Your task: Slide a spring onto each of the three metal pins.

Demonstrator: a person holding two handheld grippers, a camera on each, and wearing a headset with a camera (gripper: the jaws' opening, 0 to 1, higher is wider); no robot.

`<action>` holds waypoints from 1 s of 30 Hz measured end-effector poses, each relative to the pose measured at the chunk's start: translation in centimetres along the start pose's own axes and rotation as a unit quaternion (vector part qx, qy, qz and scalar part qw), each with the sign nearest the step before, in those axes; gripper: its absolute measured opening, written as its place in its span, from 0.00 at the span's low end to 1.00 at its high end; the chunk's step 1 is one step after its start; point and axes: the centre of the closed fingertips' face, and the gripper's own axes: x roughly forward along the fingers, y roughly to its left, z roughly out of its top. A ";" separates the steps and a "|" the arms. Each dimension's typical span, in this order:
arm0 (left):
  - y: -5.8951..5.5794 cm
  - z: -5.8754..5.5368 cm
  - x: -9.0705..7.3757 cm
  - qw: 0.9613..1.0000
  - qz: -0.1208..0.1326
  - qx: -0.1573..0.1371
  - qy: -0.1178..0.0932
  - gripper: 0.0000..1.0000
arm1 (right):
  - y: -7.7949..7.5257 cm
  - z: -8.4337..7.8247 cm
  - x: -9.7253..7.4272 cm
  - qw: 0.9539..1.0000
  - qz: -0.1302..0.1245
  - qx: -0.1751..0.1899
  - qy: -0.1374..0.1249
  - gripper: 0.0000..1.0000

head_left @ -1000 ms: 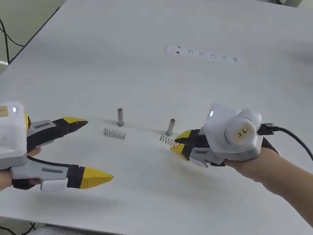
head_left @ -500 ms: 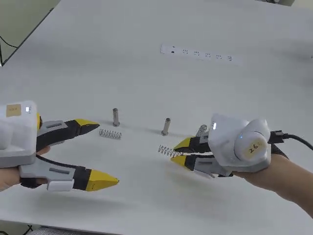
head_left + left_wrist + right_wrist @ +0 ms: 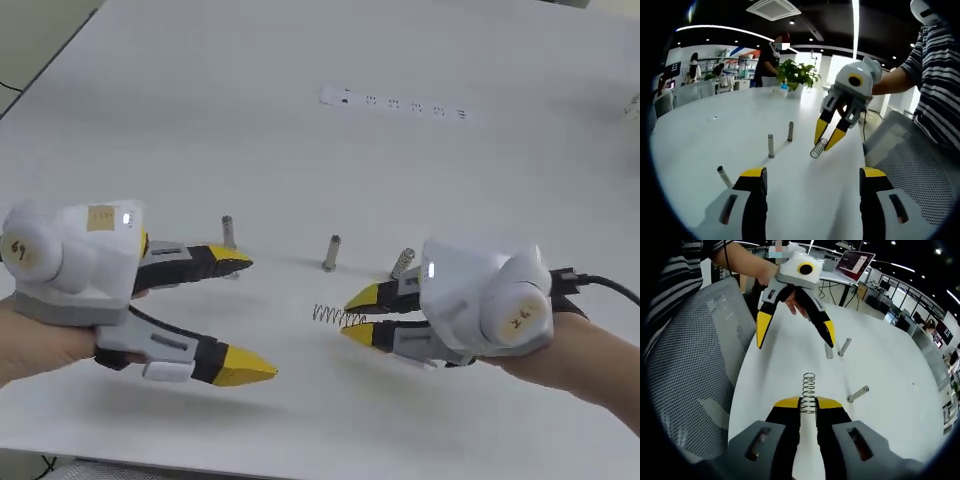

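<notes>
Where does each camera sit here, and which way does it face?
Head view: on the headset, looking down at the table; left gripper, right gripper and a forearm show.
Left gripper view: on that gripper, facing the right gripper; its open fingers rise below.
Right gripper view: on that gripper, facing the left gripper; its fingers shut on a spring.
Shared: the gripper views face each other; all three show the spring.
</notes>
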 end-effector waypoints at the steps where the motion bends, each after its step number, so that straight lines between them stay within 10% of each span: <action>1: -0.1 0.0 0.3 1.000 -0.004 0.002 0.001 0.73 | 0.1 0.1 0.0 1.000 0.000 -0.005 -0.001 0.13; 30: -2.1 2.2 3.8 0.996 -0.072 0.042 -0.033 0.21 | 0.5 1.6 -1.4 0.999 0.006 -0.022 -0.038 0.13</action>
